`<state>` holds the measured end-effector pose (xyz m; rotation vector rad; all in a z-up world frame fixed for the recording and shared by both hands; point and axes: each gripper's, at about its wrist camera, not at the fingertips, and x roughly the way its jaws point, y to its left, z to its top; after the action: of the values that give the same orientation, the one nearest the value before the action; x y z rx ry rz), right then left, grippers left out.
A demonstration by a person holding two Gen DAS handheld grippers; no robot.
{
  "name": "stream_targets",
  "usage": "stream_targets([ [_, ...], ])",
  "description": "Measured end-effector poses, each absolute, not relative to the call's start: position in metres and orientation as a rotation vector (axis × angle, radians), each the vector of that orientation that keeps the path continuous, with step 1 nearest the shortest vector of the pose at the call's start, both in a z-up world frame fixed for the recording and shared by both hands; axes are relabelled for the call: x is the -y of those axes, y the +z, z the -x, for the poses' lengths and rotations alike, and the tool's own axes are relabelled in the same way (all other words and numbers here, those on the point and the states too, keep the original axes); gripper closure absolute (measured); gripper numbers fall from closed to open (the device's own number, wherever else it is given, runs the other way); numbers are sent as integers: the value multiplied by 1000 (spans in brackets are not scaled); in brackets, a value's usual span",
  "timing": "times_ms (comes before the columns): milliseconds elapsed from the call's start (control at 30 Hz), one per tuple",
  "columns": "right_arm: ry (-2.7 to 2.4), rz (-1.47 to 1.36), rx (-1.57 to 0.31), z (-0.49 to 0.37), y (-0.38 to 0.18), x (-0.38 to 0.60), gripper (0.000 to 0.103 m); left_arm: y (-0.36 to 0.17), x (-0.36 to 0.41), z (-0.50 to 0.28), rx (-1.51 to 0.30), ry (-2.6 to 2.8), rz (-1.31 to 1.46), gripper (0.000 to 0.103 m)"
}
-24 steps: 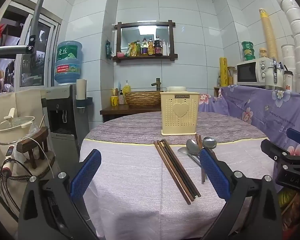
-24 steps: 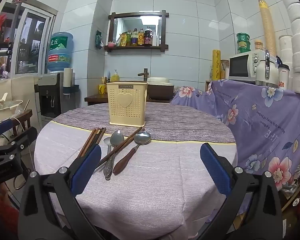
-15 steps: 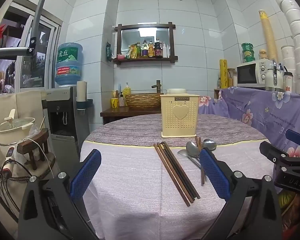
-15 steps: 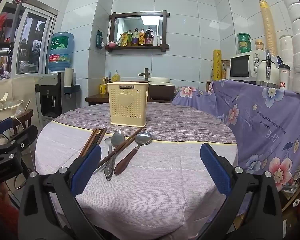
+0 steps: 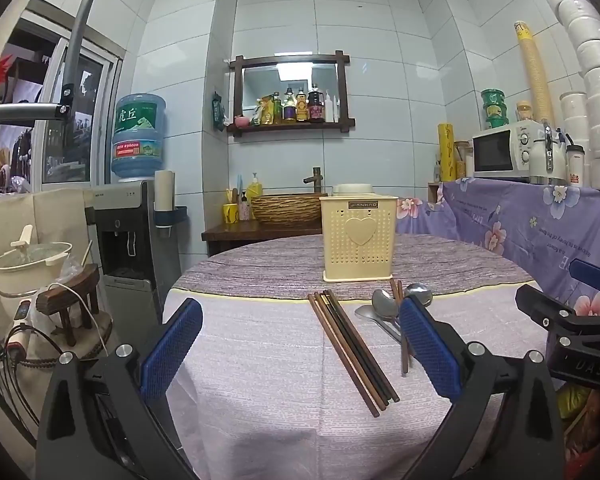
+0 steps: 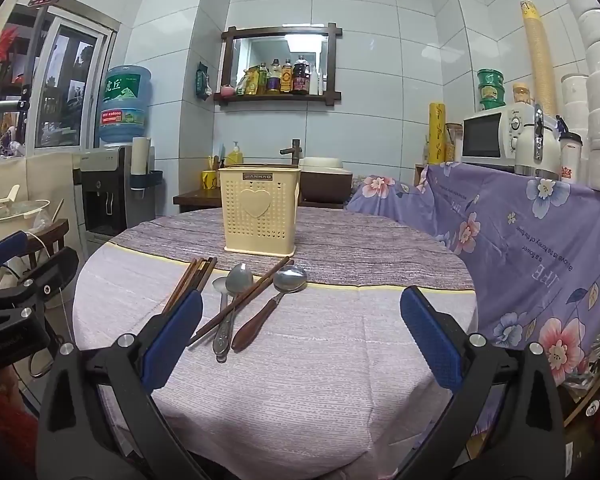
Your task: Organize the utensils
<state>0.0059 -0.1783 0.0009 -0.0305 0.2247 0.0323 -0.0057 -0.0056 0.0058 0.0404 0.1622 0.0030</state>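
Note:
A cream perforated utensil holder [image 5: 358,238] with a heart on its front stands upright on the round table [image 5: 260,360]; it also shows in the right wrist view [image 6: 259,210]. In front of it lie several brown chopsticks [image 5: 352,346] [image 6: 188,282], two metal spoons [image 6: 236,280] and a wooden-handled spoon [image 6: 268,308], with one chopstick pair [image 6: 244,300] crossing the spoons. My left gripper [image 5: 300,344] is open and empty, above the table's near edge. My right gripper [image 6: 300,332] is open and empty, to the right of the utensils.
The table carries a lilac cloth with a darker striped runner [image 6: 360,248]. A water dispenser [image 5: 136,240] and a stool with a pot [image 5: 32,268] stand to the left. A flower-cloth counter with a microwave [image 6: 496,136] is on the right. A basin [image 5: 288,208] is behind.
Both views have tilted slightly, so the holder and utensils sit a little lower in frame. Both grippers stay open. Nothing on the table has moved.

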Motion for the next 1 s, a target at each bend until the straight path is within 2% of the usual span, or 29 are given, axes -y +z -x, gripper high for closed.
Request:
stream_targets([
  [1000,46,39,-220,-4,0,175,5,3,4,7,-156,7,-39,5],
])
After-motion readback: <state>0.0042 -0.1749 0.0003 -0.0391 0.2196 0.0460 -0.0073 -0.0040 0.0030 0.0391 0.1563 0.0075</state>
